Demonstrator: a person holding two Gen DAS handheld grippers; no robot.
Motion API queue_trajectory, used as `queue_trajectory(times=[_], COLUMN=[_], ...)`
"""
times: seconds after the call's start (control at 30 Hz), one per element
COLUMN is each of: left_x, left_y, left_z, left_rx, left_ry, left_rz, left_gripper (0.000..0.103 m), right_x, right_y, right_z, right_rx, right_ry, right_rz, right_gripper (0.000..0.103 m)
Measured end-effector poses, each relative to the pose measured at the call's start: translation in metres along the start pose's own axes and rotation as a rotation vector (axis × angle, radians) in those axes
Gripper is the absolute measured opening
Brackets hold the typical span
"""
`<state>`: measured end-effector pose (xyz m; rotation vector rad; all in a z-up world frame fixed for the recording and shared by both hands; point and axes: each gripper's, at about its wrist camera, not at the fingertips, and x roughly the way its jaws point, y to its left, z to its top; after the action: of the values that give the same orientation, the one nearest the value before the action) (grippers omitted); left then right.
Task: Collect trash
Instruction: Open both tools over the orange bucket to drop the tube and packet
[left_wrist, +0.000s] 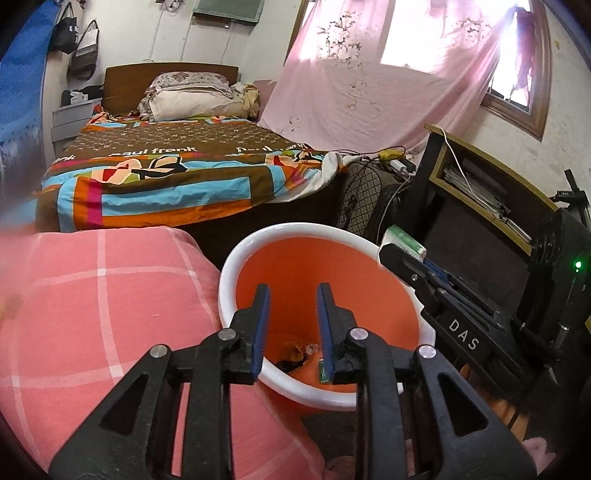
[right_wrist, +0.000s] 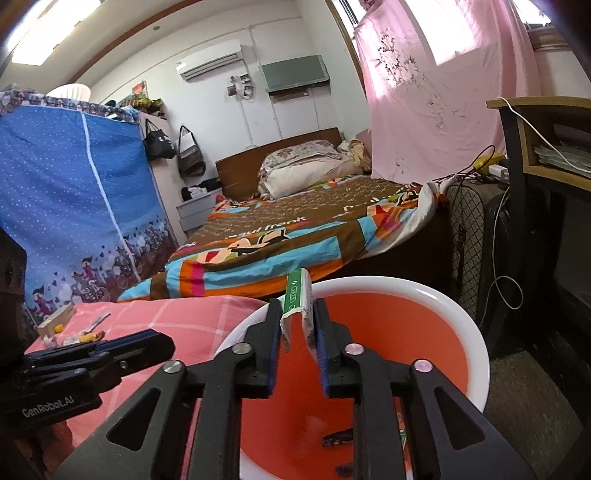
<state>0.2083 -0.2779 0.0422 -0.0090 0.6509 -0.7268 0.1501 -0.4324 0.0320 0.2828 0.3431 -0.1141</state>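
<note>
Trash, a small green-and-white carton (right_wrist: 297, 301), is seen upright between the right tongs (right_wrist: 297, 332), slackly held, directly above the orange bin (right_wrist: 424, 332). Left tongs (left_wrist: 291, 328) stand part-open, empty, nearby.

The round orange plastic bin (left_wrist: 325, 280) with its white rim looks smooth and glossy. The pink checked cloth cover (left_wrist: 103, 295) is soft and matt. The green-and-white paper carton (right_wrist: 297, 299) is creased.
</note>
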Motion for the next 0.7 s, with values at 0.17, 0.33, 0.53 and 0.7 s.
queue_trajectory(times=[0.17,0.33,0.53,0.7], left_x=[-0.007,-0.022,-0.047,-0.078], left_y=[0.006,0.017,0.034,0.050], left_z=[0.001,0.001,0.001,0.000], left_rx=[-0.021,-0.050,-0.077,-0.092], left_ry=[-0.030,-0.084,-0.178,-0.285], left_rz=[0.025,0.070,0.164,0.263], left_gripper=[0.035,0.044,0.059,0.087], right_x=[0.000,-0.001,-0.009,-0.019], right_y=[0.005,0.009,0.021,0.037], right_z=[0.002,0.005,0.012,0.018], right_rx=[-0.008,-0.019,-0.028,-0.032], right_ry=[-0.005,-0.023,-0.098,-0.190], right_rz=[-0.006,-0.008,0.012,0.044], right_gripper=[0.028,0.039,0.049,0.082])
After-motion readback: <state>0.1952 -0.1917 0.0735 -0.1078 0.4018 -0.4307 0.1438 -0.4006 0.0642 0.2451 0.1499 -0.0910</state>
